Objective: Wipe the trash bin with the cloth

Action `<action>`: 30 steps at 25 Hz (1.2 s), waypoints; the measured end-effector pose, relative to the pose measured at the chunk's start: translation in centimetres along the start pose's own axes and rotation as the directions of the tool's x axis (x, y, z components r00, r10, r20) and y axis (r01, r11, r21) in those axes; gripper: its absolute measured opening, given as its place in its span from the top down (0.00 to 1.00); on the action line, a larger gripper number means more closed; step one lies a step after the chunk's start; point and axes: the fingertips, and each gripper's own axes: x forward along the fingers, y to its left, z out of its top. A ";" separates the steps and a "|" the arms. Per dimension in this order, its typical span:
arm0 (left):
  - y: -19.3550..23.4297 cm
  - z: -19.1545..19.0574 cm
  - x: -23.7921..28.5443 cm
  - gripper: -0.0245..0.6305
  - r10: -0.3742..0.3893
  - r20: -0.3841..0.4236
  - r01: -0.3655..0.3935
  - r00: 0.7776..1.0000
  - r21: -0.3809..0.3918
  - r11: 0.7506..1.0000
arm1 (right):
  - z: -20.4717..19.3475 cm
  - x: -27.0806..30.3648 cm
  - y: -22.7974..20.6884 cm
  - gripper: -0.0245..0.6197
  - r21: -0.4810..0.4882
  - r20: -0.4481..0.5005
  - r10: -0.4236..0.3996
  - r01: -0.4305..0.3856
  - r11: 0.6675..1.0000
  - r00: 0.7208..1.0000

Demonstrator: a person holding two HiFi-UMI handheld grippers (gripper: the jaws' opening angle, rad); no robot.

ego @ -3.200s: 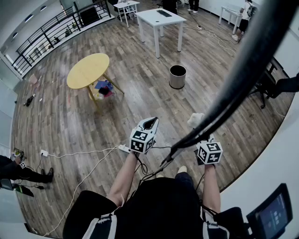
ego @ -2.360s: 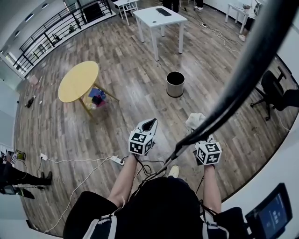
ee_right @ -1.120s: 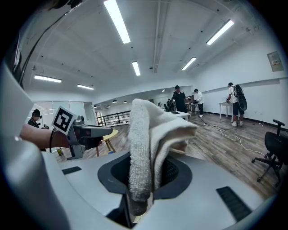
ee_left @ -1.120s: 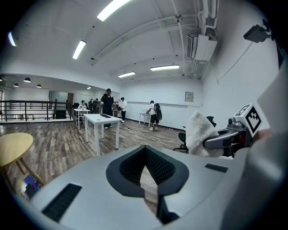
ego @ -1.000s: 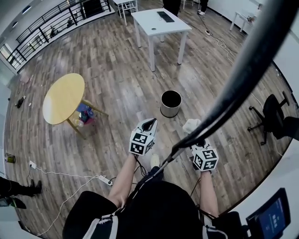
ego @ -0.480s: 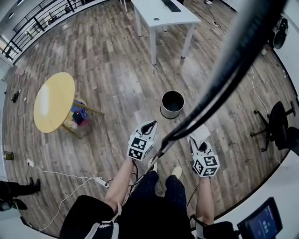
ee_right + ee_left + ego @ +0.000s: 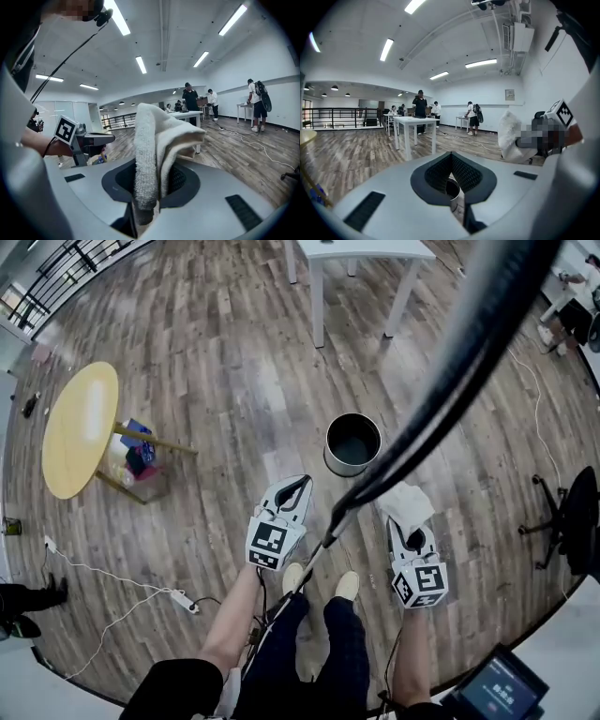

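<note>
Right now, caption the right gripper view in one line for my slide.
Right gripper clamped on a white cloth, wood floor beyond.

1 bin (image 7: 352,443) — 1 cloth (image 7: 405,502)

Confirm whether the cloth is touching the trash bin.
Apart. The head view shows a strip of bare floor between the cloth, clamped in the right tongs, and the trash bin.
</note>
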 end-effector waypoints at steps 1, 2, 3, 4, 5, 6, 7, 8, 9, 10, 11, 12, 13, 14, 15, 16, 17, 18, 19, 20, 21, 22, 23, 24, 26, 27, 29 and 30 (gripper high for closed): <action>0.0 -1.4 0.9 0.97 0.004 0.001 -0.004 1.000 -0.004 1.000 | -1.4 1.0 -0.7 0.82 -0.001 -0.001 0.007 -0.007 1.000 1.000; 0.1 -2.8 1.9 0.97 0.007 0.003 -0.007 1.000 -0.004 1.000 | -2.8 2.1 -1.3 0.82 -0.005 -0.001 0.014 -0.014 1.000 1.000; 0.2 -4.3 2.8 0.97 0.012 0.007 -0.012 1.000 0.002 1.000 | -4.2 3.2 -1.8 0.82 -0.010 0.000 0.021 -0.021 1.000 1.000; 0.4 -5.8 3.7 0.97 0.018 0.014 -0.018 1.000 0.013 1.000 | -5.7 4.3 -2.2 0.82 -0.012 0.005 0.028 -0.028 1.000 1.000; 0.6 -7.3 4.5 0.97 0.023 0.022 -0.024 0.999 0.022 0.999 | -7.2 5.4 -2.6 0.82 -0.012 0.012 0.035 -0.035 0.999 0.999; 0.7 -8.9 5.3 0.97 0.026 0.029 -0.027 0.999 0.025 0.999 | -8.7 6.4 -3.0 0.82 -0.011 0.019 0.042 -0.042 0.999 0.999; 0.9 -10.5 6.1 0.97 0.027 0.033 -0.028 0.999 0.021 0.999 | -10.1 7.4 -3.4 0.82 -0.012 0.024 0.049 -0.049 0.999 0.999; 1.1 -12.1 6.8 0.97 0.028 0.034 -0.028 0.999 0.013 1.000 | -11.6 8.4 -3.7 0.82 -0.015 0.027 0.055 -0.055 0.998 0.998; 1.3 -13.6 7.5 0.97 0.029 0.033 -0.029 0.999 0.006 1.000 | -13.1 9.4 -4.0 0.82 -0.020 0.028 0.061 -0.061 0.998 0.998; 1.6 -15.1 8.3 0.97 0.031 0.032 -0.031 0.999 0.004 0.999 | -14.5 10.4 -4.4 0.82 -0.027 0.028 0.067 -0.066 0.997 0.997; 1.9 -16.5 9.1 0.97 0.032 0.032 -0.033 0.999 0.008 0.999 | -15.8 11.4 -4.7 0.82 -0.034 0.027 0.072 -0.071 0.997 0.997; 2.1 -17.7 9.9 0.97 0.031 0.035 -0.031 0.999 0.019 0.999 | -17.1 12.4 -5.1 0.82 -0.042 0.028 0.076 -0.075 0.996 0.997; 2.2 -18.9 10.6 0.97 0.027 0.039 -0.028 0.999 0.033 0.999 | -18.3 13.4 -5.5 0.82 -0.048 0.029 0.078 -0.077 0.996 0.997; 2.4 -20.0 11.3 0.97 0.024 0.044 -0.026 0.999 0.045 0.999 | -19.4 14.2 -5.8 0.82 -0.051 0.031 0.078 -0.076 0.996 0.997; 2.6 -21.0 11.9 0.97 0.022 0.047 -0.025 0.999 0.051 0.998 | -20.5 14.9 -6.2 0.82 -0.050 0.033 0.076 -0.074 0.996 0.997; 2.8 -21.9 12.5 0.97 0.022 0.050 -0.024 0.998 0.052 0.998 | -21.5 15.5 -6.5 0.82 -0.048 0.036 0.074 -0.072 0.996 0.997; 3.1 -22.8 13.1 0.97 0.023 0.054 -0.025 0.998 0.049 0.998 | -22.4 16.1 -6.8 0.82 -0.045 0.040 0.074 -0.072 0.996 0.996; 3.2 -23.7 13.7 0.97 0.023 0.058 -0.026 0.998 0.047 0.999 | -23.3 16.7 -7.1 0.82 -0.044 0.044 0.076 -0.074 0.996 0.996; 3.3 -24.5 14.2 0.97 0.023 0.063 -0.026 0.998 0.047 0.999 | -24.1 17.2 -7.4 0.82 -0.045 0.048 0.079 -0.077 0.996 0.996; 3.4 -25.4 14.8 0.97 0.022 0.068 -0.026 0.997 0.053 0.998 | -24.9 17.7 -7.7 0.82 -0.048 0.054 0.083 -0.081 0.996 0.995; 3.4 -26.3 15.3 0.97 0.022 0.071 -0.026 0.997 0.063 0.998 | -25.7 18.2 -8.1 0.82 -0.053 0.061 0.087 -0.084 0.995 0.994; 3.4 -27.2 15.9 0.97 0.022 0.073 -0.027 0.997 0.076 0.997 | -26.5 18.7 -8.4 0.82 -0.060 0.066 0.089 -0.085 0.995 0.994; 3.5 -28.3 16.5 0.97 0.022 0.073 -0.028 0.997 0.085 0.996 | -27.2 19.3 -8.8 0.82 -0.066 0.070 0.090 -0.085 0.994 0.993; 3.6 -29.2 17.0 0.97 0.023 0.075 -0.029 0.997 0.088 0.996 | -27.9 19.9 -9.1 0.82 -0.071 0.075 0.090 -0.085 0.994 0.993; 4.1 -30.9 17.9 0.97 0.028 0.086 -0.035 0.996 0.080 0.996 | -29.3 21.2 -9.7 0.82 -0.078 0.084 0.091 -0.084 0.993 0.992; 4.4 -31.6 18.3 0.97 0.030 0.090 -0.038 0.995 0.078 0.996 | -30.0 21.8 -9.9 0.82 -0.081 0.088 0.092 -0.085 0.993 0.992; 4.7 -33.2 19.1 0.97 0.030 0.093 -0.037 0.995 0.081 0.996 | -31.6 22.9 -10.2 0.82 -0.087 0.090 0.098 -0.090 0.992 0.991; 4.8 -34.0 19.4 0.97 0.027 0.093 -0.035 0.995 0.083 0.996 | -32.4 23.3 -10.3 0.82 -0.090 0.089 0.101 -0.093 0.992 0.991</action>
